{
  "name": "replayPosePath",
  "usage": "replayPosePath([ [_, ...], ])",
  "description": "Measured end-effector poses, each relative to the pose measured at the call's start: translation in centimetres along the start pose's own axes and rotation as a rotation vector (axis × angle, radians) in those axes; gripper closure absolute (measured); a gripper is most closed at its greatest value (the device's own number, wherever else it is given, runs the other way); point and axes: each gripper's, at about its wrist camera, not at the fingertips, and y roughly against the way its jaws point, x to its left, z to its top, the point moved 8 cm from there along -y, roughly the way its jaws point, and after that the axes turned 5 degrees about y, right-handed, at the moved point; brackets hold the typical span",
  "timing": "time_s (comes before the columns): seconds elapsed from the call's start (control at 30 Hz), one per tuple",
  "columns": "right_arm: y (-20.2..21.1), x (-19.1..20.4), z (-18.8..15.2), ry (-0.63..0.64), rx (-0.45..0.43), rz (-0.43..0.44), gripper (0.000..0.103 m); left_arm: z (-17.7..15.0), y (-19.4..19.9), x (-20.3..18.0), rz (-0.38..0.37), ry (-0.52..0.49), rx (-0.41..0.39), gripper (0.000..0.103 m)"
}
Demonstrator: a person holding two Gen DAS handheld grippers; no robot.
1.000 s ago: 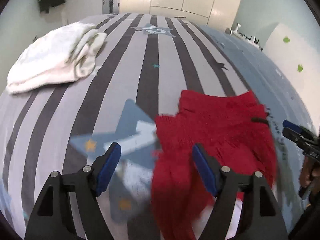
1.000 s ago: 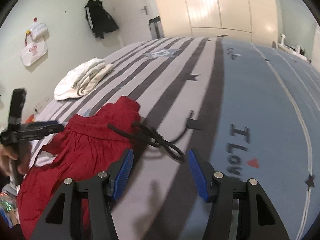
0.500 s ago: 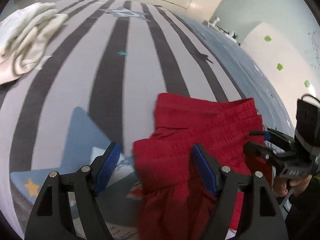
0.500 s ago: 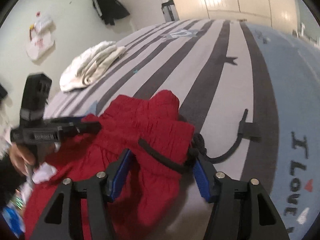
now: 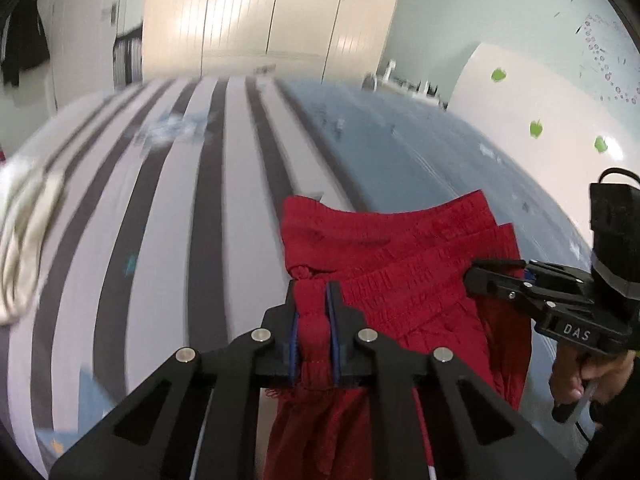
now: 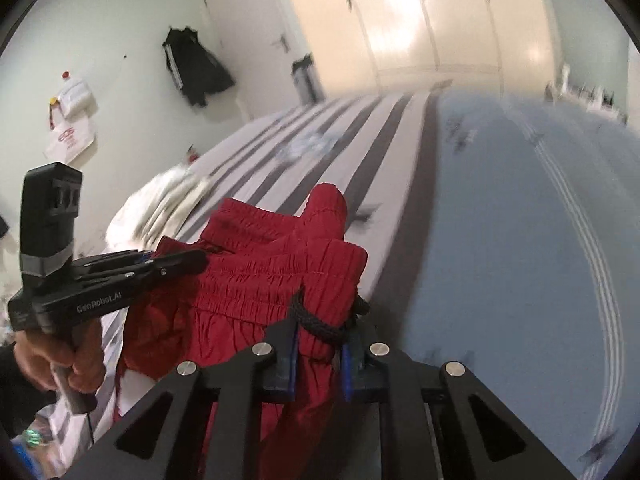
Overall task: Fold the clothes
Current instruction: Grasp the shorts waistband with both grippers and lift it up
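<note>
Red shorts (image 5: 400,256) with an elastic waistband hang lifted above the striped bed, stretched between both grippers. My left gripper (image 5: 314,300) is shut on one end of the waistband, red cloth bunched between its blue pads. My right gripper (image 6: 318,332) is shut on the other end of the red shorts (image 6: 256,272), with the black drawstring (image 6: 320,326) caught across its jaws. In the left wrist view the right gripper (image 5: 476,276) shows at the right, held by a hand. The left gripper (image 6: 192,258) shows at the left of the right wrist view.
The bed (image 5: 168,216) has grey and dark stripes on the left and a blue half (image 6: 520,220) on the right. A folded white garment (image 5: 24,232) lies at the bed's left edge. Wardrobe doors (image 5: 260,12) stand behind, and a dark jacket (image 6: 196,68) hangs on the wall.
Both grippers went from open over the shorts to shut on the waistband ends. The shorts have risen off the bed, and both views have tilted up toward the wardrobe.
</note>
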Motion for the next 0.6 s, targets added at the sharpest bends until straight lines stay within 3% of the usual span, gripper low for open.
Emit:
replayPosePath([
  [0.07,1.9,-2.2,3.6,0.012,-0.039,-0.043,0.090,4.8,0.2,-2.8,0.015,-0.011,-0.072,0.094],
  [0.13,5.2,-4.1,9.4,0.053,-0.109,-0.104,0.090,9.7,1.3,-5.5,0.024,-0.022,-0.153,0.094],
  [0.27,15.6,-4.9,21.3,0.120,-0.302,-0.192,0.090,23.5,11.0,-12.7,-0.038,-0.051,-0.431,0.094],
  [0.37,25.9,-3.6,28.1,0.202,-0.468,-0.258,0.090,28.9,19.6,-17.7,-0.083,-0.113,-0.586,0.094],
  [0.43,32.3,-2.2,30.1,0.232,-0.575,-0.276,0.090,30.2,25.5,-20.8,-0.121,-0.157,-0.679,0.094],
  [0.5,36.3,-1.2,30.2,0.238,-0.634,-0.274,0.089,29.4,29.0,-22.5,-0.135,-0.181,-0.722,0.094],
  [0.6,37.8,-0.6,26.6,0.245,-0.627,-0.274,0.089,25.3,30.2,-23.4,-0.121,-0.215,-0.695,0.094],
])
